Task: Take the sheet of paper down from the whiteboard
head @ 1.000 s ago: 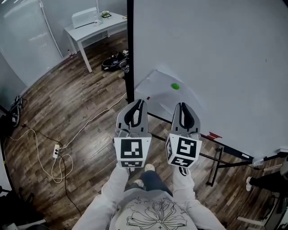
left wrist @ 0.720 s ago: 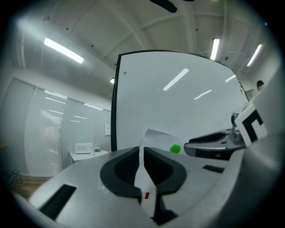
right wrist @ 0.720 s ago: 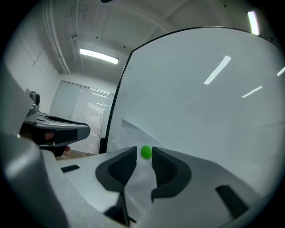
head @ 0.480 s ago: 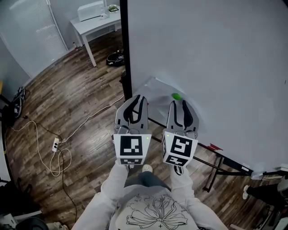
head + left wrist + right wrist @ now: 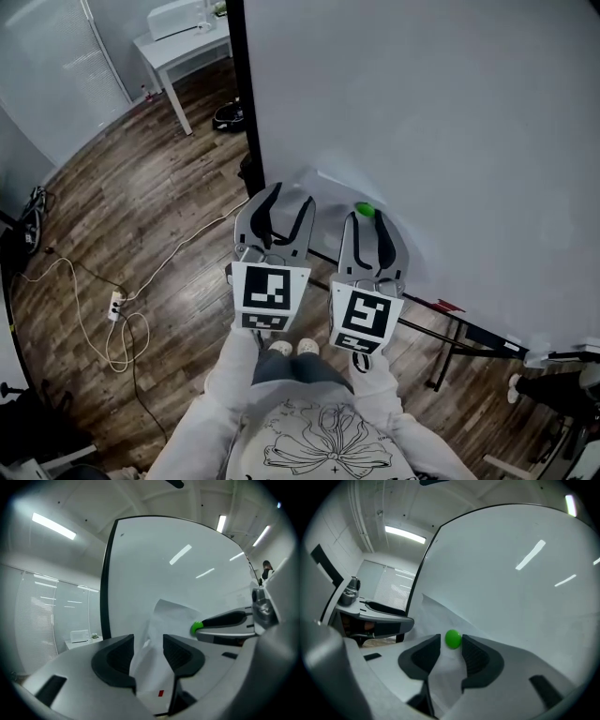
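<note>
The whiteboard [image 5: 441, 131] fills the right of the head view. Low on it hangs the white sheet of paper [image 5: 323, 192], pinned by a green magnet [image 5: 365, 210]; its left edge curls off the board. My left gripper [image 5: 289, 195] has just been opening; the loose paper edge [image 5: 161, 620] stands between its open jaws [image 5: 148, 641], and the pads do not press it. My right gripper [image 5: 368, 221] has also just been opening. In its own view the green magnet [image 5: 453, 639] sits at the tips of its open jaws [image 5: 451, 645].
The black frame [image 5: 239, 84] marks the board's left edge, and stand legs [image 5: 450, 342] reach over the wood floor. A white table [image 5: 183, 47] stands far left. Cables and a power strip [image 5: 115, 307] lie on the floor. A person's feet [image 5: 553, 380] show at right.
Both grippers' jaws have spread apart, the left one most visibly. Both hands have moved closer to the paper and the magnet on the board.
</note>
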`<control>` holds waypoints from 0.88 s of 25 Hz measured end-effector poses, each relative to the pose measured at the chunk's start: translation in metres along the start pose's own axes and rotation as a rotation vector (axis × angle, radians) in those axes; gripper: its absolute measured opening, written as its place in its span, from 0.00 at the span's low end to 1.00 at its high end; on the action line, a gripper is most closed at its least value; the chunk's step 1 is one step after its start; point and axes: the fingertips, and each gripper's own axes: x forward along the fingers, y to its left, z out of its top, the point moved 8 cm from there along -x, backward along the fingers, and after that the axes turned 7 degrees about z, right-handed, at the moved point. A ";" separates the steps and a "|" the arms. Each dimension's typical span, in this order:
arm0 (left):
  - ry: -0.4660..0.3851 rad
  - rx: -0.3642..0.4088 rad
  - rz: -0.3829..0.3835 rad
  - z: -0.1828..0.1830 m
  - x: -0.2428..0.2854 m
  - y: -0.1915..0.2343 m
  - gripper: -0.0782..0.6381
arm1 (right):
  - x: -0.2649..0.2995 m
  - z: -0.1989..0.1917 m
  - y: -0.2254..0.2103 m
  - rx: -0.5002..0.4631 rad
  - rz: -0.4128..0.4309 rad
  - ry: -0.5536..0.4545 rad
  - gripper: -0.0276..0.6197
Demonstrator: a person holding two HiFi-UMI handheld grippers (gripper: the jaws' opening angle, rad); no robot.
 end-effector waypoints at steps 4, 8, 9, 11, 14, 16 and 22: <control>0.029 0.035 -0.072 -0.003 0.015 0.004 0.36 | 0.002 0.001 0.002 0.016 -0.039 0.013 0.26; 0.033 0.040 -0.142 -0.005 0.025 0.006 0.36 | 0.004 0.001 0.004 0.017 -0.075 0.021 0.26; 0.038 0.045 -0.162 -0.006 0.027 0.005 0.36 | 0.005 0.000 0.005 0.018 -0.084 0.024 0.26; 0.048 0.057 -0.189 -0.008 0.030 0.003 0.30 | 0.006 0.000 0.005 0.016 -0.102 0.027 0.26; 0.054 0.067 -0.201 -0.009 0.033 0.005 0.23 | 0.008 0.001 0.008 0.015 -0.125 0.036 0.26; 0.055 0.058 -0.223 -0.009 0.032 0.006 0.22 | 0.008 0.001 0.009 0.017 -0.144 0.042 0.26; 0.063 0.021 -0.279 -0.010 0.028 0.004 0.13 | 0.011 0.002 0.014 0.037 -0.243 0.059 0.24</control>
